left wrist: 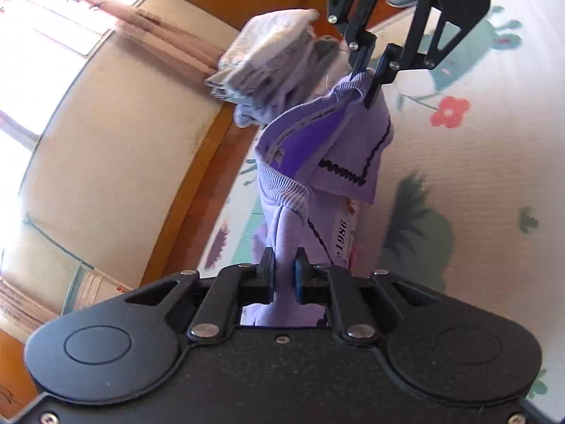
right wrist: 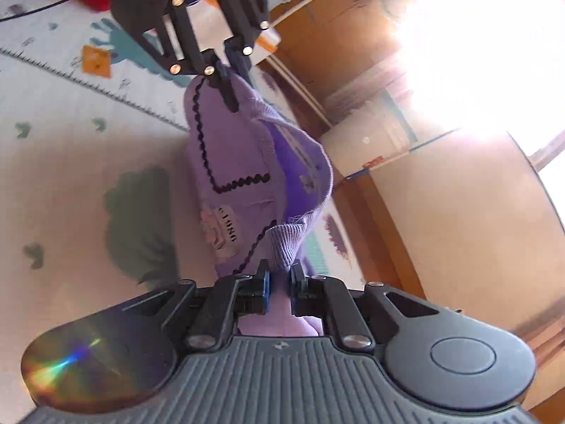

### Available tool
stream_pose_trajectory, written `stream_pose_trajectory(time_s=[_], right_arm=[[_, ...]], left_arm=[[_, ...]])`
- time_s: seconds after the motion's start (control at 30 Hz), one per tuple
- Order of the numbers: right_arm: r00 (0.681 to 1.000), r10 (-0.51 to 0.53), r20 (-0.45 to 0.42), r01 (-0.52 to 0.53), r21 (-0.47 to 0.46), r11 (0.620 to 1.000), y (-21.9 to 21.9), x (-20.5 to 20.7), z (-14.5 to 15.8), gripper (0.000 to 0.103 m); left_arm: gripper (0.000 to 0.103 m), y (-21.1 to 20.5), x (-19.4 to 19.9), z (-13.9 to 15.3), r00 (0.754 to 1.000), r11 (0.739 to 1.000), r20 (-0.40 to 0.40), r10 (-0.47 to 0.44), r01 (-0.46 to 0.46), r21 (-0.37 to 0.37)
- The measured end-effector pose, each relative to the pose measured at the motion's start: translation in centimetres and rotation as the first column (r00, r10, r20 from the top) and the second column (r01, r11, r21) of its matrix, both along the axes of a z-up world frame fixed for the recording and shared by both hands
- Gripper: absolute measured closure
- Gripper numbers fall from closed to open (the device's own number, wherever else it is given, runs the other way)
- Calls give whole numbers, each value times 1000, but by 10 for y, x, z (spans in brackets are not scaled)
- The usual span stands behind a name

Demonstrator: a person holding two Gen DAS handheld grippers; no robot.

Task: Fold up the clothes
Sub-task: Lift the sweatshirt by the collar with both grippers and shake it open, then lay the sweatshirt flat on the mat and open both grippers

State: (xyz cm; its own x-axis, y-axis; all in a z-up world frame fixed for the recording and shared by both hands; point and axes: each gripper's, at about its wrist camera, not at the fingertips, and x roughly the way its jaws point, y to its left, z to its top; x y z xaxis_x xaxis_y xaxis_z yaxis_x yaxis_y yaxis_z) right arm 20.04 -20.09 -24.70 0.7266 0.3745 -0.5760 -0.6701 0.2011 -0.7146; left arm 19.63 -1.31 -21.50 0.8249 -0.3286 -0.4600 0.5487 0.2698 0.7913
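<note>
A lilac garment point(left wrist: 317, 162) is being held above the play mat point(left wrist: 476, 183), pinched at opposite neckline ends by the left gripper point(left wrist: 284, 275) and right gripper point(right wrist: 279, 282); thin ribbing could be slipping free.

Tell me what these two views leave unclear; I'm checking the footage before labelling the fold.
- Purple garment: its lower part is hidden behind the left hand-held gripper in the left wrist view, so its type is uncertain.
- Printed label: blurred in the right wrist view.
- Clothes pile: bunched, piece count unclear.
- Window area: washed out by glare.
- Right hand-held gripper covers the cloth below it.
</note>
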Motion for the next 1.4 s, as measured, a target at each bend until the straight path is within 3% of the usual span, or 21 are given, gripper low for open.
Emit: stream_pose_trajectory(time_s=[0.07,0.1,0.23,0.37,0.5,0.63,0.7,0.8,0.83,0.87,0.9,0.97,1.0,1.07,1.13,1.17,1.23,1.3,1.37,1.4], right_arm=[[990,107,-96,-117,-113,987,-3,-51,-38,91],[983,133,-126,-148,-123,981,-6,-66,-43,91],[972,150,-179,-170,-101,980,-12,-96,-39,91],[974,134,-185,-154,-96,983,-20,-106,-37,91],[968,138,-212,-161,-95,982,-33,-123,-40,91],[954,162,-252,-189,-87,978,-33,-137,-38,90],[944,170,-284,-202,-85,976,-32,-147,-33,86],[914,190,-358,-228,-68,971,-36,-158,-20,73],[904,184,-385,-221,-55,974,-39,-160,-13,71],[894,173,-414,-207,-40,977,-42,-161,-7,71],[881,151,-448,-176,-16,984,-43,-159,1,71],[849,103,-519,-76,74,994,-43,-149,20,71],[834,81,-545,-13,128,992,-42,-143,29,71],[805,14,-594,139,212,967,-30,-118,38,71],[788,-38,-615,255,270,928,-14,-90,38,73],[786,-57,-615,292,289,912,-8,-80,37,73],[794,-89,-601,334,310,890,2,-64,31,72],[786,-101,-610,324,268,907,12,-58,15,72],[754,-119,-646,297,174,939,12,-68,-6,73],[755,-111,-646,285,171,943,6,-78,-10,73]], left_arm=[[94,0,-48,-45,992,989,-70,-102,108,99],[94,1,-72,-68,983,976,-109,-149,164,145],[94,5,-110,-87,971,969,-165,-175,199,146],[94,13,-116,-85,973,972,-161,-167,190,139],[95,26,-133,-88,960,949,-145,-241,264,174],[95,30,-151,-98,942,928,-178,-285,318,194],[95,30,-155,-98,933,922,-207,-296,335,193],[90,30,-154,-84,912,928,-303,-277,335,160],[78,31,-152,-76,897,934,-353,-265,331,139],[68,30,-147,-65,870,943,-427,-245,316,103],[52,31,-140,-53,839,960,-499,-215,275,49],[51,32,-126,-29,754,983,-635,-167,176,-49],[51,31,-117,-20,731,989,-666,-150,114,-98],[53,29,-102,-9,734,984,-672,-100,-28,-177],[53,17,-81,-8,754,962,-656,-34,-153,-226],[53,10,-73,-9,763,950,-646,-2,-201,-240],[54,1,-60,-14,757,926,-653,35,-270,-263],[59,-10,-60,-26,769,931,-636,59,-272,-243],[61,-22,-80,-53,729,972,-684,35,-184,-147],[64,-22,-96,-56,773,979,-635,11,-136,-150]])
